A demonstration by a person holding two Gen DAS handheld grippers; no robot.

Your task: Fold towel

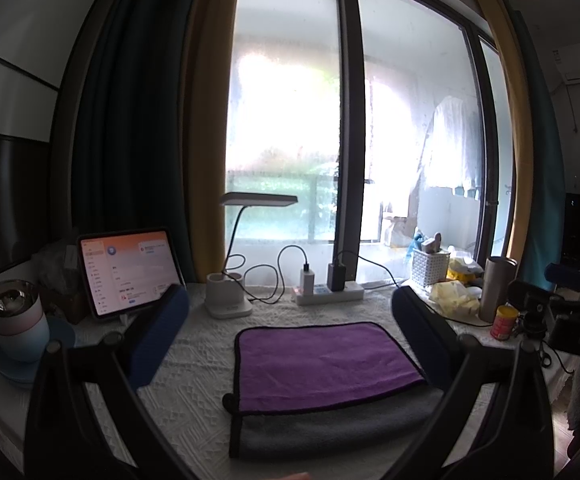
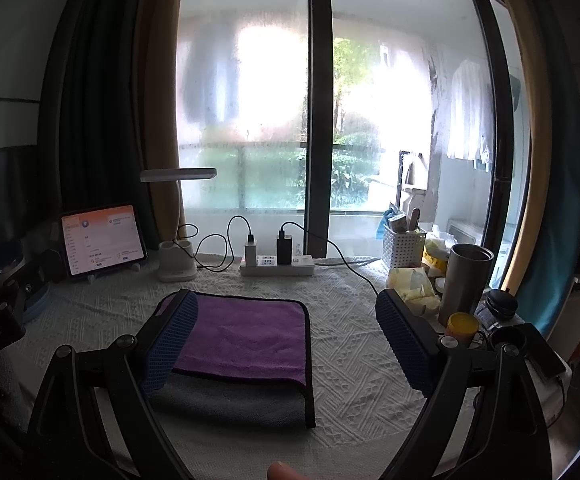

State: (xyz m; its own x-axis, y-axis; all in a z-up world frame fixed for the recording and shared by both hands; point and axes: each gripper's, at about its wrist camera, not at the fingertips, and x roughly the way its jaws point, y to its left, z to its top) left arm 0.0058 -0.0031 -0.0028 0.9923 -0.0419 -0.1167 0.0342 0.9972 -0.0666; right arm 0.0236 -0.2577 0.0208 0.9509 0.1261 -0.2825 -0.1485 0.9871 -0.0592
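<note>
Already the towel (image 1: 326,364) lies folded on the white cloth (image 1: 193,364) in the middle of the table, purple layer uppermost and a grey strip showing along the near edge. Both grippers hover above it with fingers spread wide and nothing between them.

In the left wrist view the towel sits ahead of the left gripper (image 1: 290,336), slightly toward its right finger (image 1: 422,340), which covers the towel's right edge. In the right wrist view it lies ahead and to the left of the right gripper (image 2: 285,336), whose left finger (image 2: 169,344) overlaps its left part. So the towel lies between the two hands, neither clearly nearer.

Its long axis looks to run left to right (the fisheye bends everything, so I would not swear to it). If a further fold is wanted, it would probably go across that axis, each gripper taking a near corner.

Hard to tell: how many layers are stacked, whether the edges under the purple layer line up, and the far left corner, hidden behind the finger in the right view. A lamp (image 1: 229,292), tablet (image 1: 129,268) and power strip (image 1: 330,292) stand well behind.
</note>
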